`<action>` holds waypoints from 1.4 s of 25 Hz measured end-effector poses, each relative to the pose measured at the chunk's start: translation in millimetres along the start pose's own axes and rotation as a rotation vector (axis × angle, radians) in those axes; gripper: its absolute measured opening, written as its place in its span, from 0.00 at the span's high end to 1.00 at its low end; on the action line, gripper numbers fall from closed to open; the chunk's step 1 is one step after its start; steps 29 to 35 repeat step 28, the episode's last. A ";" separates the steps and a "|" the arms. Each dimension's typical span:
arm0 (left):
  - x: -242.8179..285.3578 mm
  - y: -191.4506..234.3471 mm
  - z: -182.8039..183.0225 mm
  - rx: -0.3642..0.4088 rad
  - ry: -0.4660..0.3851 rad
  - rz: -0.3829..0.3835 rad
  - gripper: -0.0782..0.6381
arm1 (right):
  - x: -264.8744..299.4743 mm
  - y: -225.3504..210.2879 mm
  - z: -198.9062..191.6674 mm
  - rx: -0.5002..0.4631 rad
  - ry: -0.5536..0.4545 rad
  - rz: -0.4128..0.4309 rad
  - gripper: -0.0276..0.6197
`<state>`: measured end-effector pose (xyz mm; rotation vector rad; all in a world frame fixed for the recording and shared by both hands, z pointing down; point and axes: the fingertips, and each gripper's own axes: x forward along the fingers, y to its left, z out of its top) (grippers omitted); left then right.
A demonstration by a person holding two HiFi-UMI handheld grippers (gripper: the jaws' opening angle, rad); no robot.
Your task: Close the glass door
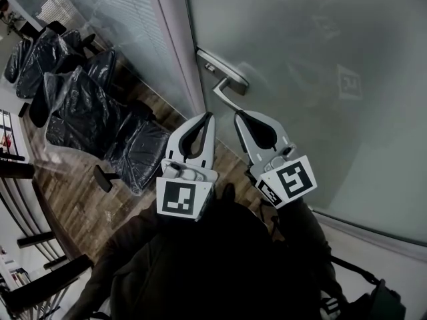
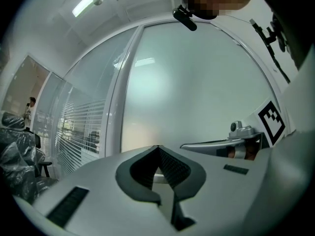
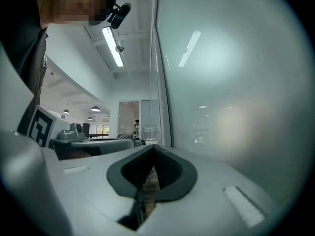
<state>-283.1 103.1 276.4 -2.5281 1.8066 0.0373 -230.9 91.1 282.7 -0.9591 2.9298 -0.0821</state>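
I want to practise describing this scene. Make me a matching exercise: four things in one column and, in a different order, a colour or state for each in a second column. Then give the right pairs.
Things
1. door handle
2. chairs
3. left gripper
4. floor

Descriptions
A. wood-patterned planks
B. covered in dark plastic
C. silver metal, mounted on the frosted glass door
D. jaws together, nothing held

Right pairs: 1-C, 2-B, 3-D, 4-A
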 end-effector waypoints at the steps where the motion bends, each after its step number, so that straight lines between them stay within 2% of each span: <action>1: 0.3 -0.1 -0.1 0.000 -0.001 0.001 0.90 | -0.2 -0.4 -0.3 -0.001 0.001 0.000 0.95; 8: -0.7 -3.1 1.6 -0.001 -0.002 -0.001 0.90 | -4.0 -0.2 0.5 0.002 0.008 -0.002 0.96; 13: -0.8 -3.9 -1.5 0.016 0.029 -0.005 0.90 | -4.2 -2.7 6.0 -0.001 -0.008 -0.003 0.96; 18: -2.0 -3.8 10.7 0.000 -0.031 0.009 0.90 | -4.6 1.5 7.0 -0.010 -0.016 0.000 0.96; 23: -4.1 -2.5 14.3 0.005 -0.055 0.013 0.90 | -4.1 4.6 7.3 -0.009 -0.012 0.003 0.96; 35: -4.2 -2.9 11.2 -0.007 -0.031 0.016 0.90 | -4.8 4.4 6.8 -0.010 -0.013 0.000 0.96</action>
